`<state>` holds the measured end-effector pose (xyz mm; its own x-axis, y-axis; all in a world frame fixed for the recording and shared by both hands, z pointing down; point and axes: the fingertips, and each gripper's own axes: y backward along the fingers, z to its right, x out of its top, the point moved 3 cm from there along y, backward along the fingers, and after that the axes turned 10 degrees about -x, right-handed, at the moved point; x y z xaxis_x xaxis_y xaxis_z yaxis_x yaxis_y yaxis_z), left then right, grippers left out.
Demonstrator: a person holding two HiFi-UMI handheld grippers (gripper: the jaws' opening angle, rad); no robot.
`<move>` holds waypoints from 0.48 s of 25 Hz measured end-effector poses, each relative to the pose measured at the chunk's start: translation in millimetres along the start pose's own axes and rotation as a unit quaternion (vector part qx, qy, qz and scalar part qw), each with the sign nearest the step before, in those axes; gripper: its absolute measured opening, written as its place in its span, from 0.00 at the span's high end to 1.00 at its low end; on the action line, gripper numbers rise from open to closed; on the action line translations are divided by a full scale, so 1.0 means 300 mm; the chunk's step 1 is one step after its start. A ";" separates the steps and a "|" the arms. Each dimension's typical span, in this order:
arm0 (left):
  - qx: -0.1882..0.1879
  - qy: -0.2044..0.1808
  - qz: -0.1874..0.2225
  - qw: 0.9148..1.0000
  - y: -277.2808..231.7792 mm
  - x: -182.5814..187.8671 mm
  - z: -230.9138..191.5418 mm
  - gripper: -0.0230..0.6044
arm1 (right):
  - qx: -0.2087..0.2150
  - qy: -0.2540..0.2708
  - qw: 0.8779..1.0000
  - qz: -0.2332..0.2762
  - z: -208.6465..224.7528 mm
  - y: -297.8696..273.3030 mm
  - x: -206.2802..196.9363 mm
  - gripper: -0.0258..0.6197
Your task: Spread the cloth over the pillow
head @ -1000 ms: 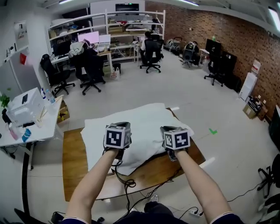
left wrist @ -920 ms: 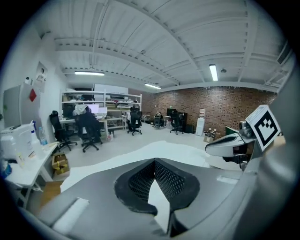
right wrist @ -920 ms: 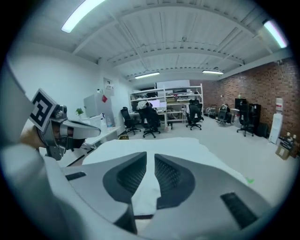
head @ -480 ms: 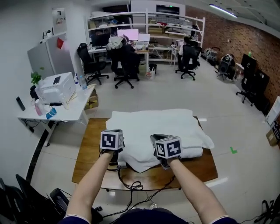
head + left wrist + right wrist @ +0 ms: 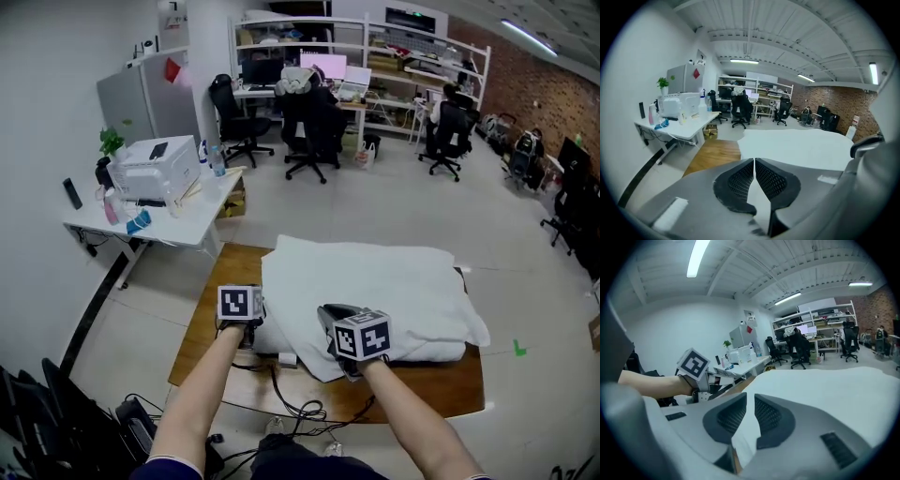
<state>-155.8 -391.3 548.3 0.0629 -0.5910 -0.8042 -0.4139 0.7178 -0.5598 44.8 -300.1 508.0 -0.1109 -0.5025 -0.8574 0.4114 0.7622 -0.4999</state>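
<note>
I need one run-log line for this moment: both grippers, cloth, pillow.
left gripper: shut on cloth edge | right gripper: shut on cloth edge | cloth: lying over pillow | pillow: on table

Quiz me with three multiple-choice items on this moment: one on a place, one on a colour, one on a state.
1. Where does the cloth lie?
A. on the floor
B. on the wooden table
C. on an office chair

2. What colour is the cloth?
A. white
B. blue
C. grey

3. The jaws of the right hand-held gripper are
A. wide apart and empty
B. shut on a cable
C. shut on the cloth

Answers:
1 B: the head view shows it spread across the tabletop.
2 A: it reads white in all three views.
3 C: the right gripper view shows a white fold pinched between its jaws.
</note>
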 end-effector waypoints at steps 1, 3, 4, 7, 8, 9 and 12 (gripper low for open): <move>-0.002 0.007 -0.009 1.000 -0.034 -0.003 -0.036 0.93 | 0.001 0.002 1.000 0.000 -0.018 -0.025 0.010 0.87; -0.013 0.021 -0.018 1.000 -0.110 0.004 -0.102 0.93 | -0.003 0.006 1.000 -0.002 -0.052 -0.075 0.026 0.87; -0.024 0.035 -0.019 0.999 -0.150 0.011 -0.132 0.92 | -0.006 0.009 1.000 -0.004 -0.068 -0.097 0.031 0.87; -0.059 0.088 -0.019 0.994 -0.261 0.031 -0.205 0.82 | -0.015 0.012 1.000 -0.008 -0.104 -0.148 0.039 0.87; -0.068 0.096 -0.022 0.993 -0.294 0.034 -0.218 0.78 | -0.018 0.011 1.000 -0.011 -0.107 -0.160 0.039 0.87; -0.075 0.100 -0.026 0.992 -0.327 0.034 -0.225 0.76 | -0.024 0.011 1.000 -0.013 -0.105 -0.168 0.038 0.87; -0.094 0.104 -0.037 0.989 -0.414 0.044 -0.234 0.71 | -0.047 0.027 0.998 -0.024 -0.076 -0.186 0.039 0.87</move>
<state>-167.3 -514.1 621.4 -0.0804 -0.7159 -0.6935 -0.5778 0.6004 -0.5528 -0.1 -339.2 523.2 -0.1777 -0.5186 -0.8363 0.3176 0.7742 -0.5475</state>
